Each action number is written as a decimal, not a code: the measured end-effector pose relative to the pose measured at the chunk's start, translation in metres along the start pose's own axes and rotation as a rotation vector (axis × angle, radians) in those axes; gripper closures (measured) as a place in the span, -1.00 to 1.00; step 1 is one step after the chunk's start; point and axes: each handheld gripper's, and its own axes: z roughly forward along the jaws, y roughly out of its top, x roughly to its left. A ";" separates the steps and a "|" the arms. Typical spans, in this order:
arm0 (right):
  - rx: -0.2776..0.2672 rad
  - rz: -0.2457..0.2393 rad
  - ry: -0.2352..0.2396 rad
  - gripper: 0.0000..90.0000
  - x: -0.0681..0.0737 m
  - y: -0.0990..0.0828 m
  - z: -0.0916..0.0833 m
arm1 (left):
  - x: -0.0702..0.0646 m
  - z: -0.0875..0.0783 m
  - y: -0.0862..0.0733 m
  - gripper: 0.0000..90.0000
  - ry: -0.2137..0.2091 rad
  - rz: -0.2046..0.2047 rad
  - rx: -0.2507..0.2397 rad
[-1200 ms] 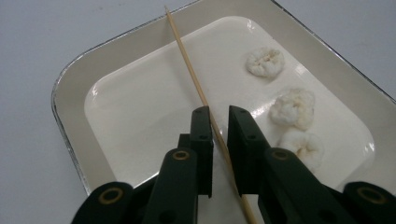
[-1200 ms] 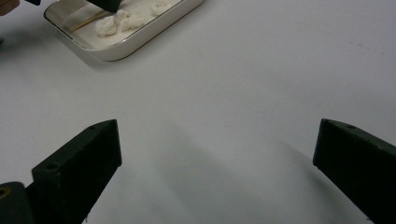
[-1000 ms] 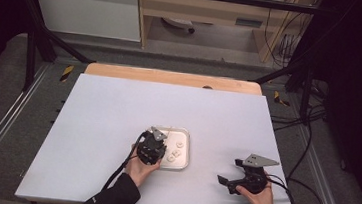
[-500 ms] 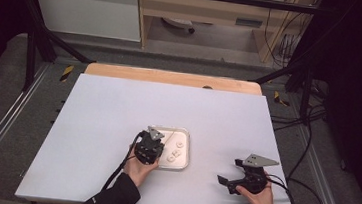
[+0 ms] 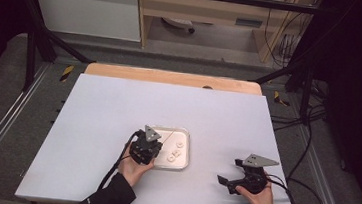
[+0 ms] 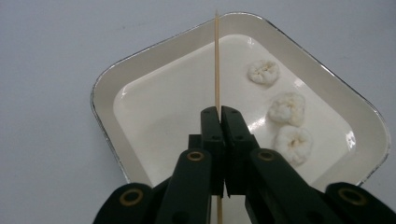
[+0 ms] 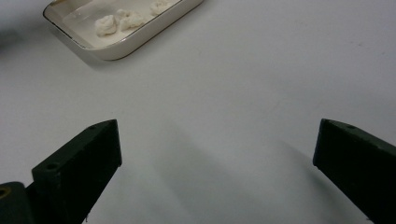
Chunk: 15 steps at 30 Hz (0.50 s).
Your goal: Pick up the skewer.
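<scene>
Left gripper view: left claw (image 6: 220, 114) clenched on upright skewer (image 6: 217, 60) above tray (image 6: 107, 88); right claw (image 7: 215, 154) released.

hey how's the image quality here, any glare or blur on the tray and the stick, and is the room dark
Left gripper view: sharp; small glare spots on the glossy tray, the thin stick crisp between the shut left gripper. Right gripper view: the open right gripper close and soft, faint shadows on the table. High view: table evenly lit, surroundings dark.

tray (image 6: 140, 70): glossy white glaze, metallic rim
skewer (image 6: 216, 60): thin pale wood
tongs (image 6: 220, 121): matt black plastic
counter (image 5: 118, 111): smooth matt white
</scene>
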 end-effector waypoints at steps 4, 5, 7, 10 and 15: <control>0.006 -0.007 -0.004 -0.97 0.001 0.000 0.000 | 0.004 -0.005 0.000 0.97 -0.016 0.027 0.002; 0.008 -0.008 -0.004 -0.97 0.001 0.000 0.001 | 0.006 -0.007 -0.001 0.97 -0.025 0.042 0.004; 0.010 -0.007 -0.005 -0.97 0.002 0.000 0.001 | 0.006 -0.008 -0.001 0.97 -0.035 0.046 0.004; 0.009 -0.009 -0.006 -0.97 0.002 0.001 0.001 | 0.006 -0.010 -0.001 0.97 -0.060 0.060 0.003; 0.006 -0.027 -0.008 -0.99 0.004 0.003 0.001 | 0.004 -0.015 -0.003 0.97 -0.116 0.109 0.006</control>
